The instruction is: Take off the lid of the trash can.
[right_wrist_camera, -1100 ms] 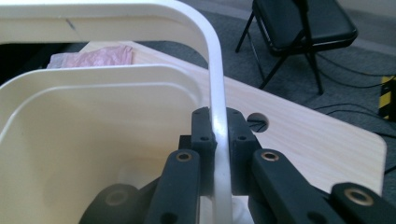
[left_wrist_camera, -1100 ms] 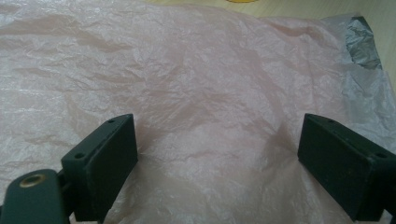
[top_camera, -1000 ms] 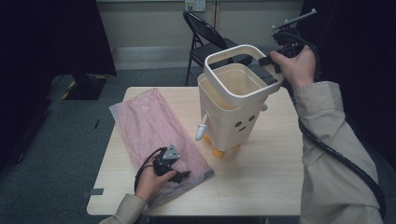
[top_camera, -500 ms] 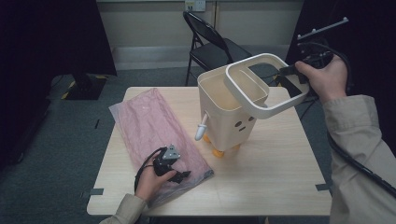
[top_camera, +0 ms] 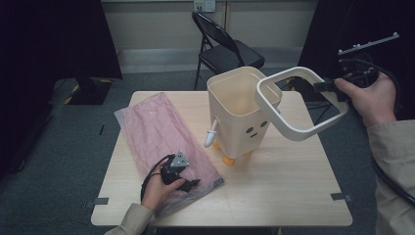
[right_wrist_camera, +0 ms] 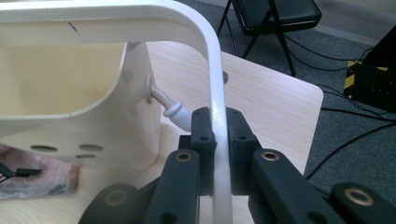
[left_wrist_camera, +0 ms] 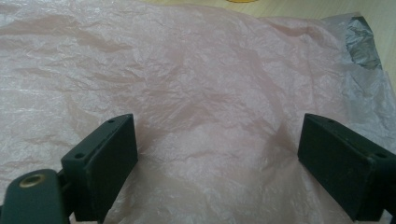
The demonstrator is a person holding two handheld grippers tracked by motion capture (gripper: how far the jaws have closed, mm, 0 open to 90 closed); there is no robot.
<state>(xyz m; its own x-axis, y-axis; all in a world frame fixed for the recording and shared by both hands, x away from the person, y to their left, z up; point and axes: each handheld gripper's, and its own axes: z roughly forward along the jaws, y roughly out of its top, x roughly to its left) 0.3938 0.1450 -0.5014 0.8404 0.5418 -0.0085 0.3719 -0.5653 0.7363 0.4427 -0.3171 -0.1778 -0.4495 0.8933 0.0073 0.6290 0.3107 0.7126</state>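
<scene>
The right gripper (right_wrist_camera: 218, 154) is clamping the ring (top_camera: 298, 132) clear of the bin (top_camera: 240, 122), freeing its mouth (probably for lining); the left gripper (left_wrist_camera: 217, 154), jaws apart, is pinning the pink bag (top_camera: 161, 132) on the table (top_camera: 293, 186).

My right gripper (right_wrist_camera: 215, 135) clamps the cream square plastic rim ring (top_camera: 298, 104), tilted in the air at three o'clock of the cream plastic bin (top_camera: 239, 115); my left gripper's jaws rest spread on the crinkled pink plastic bag (top_camera: 161, 132).
</scene>
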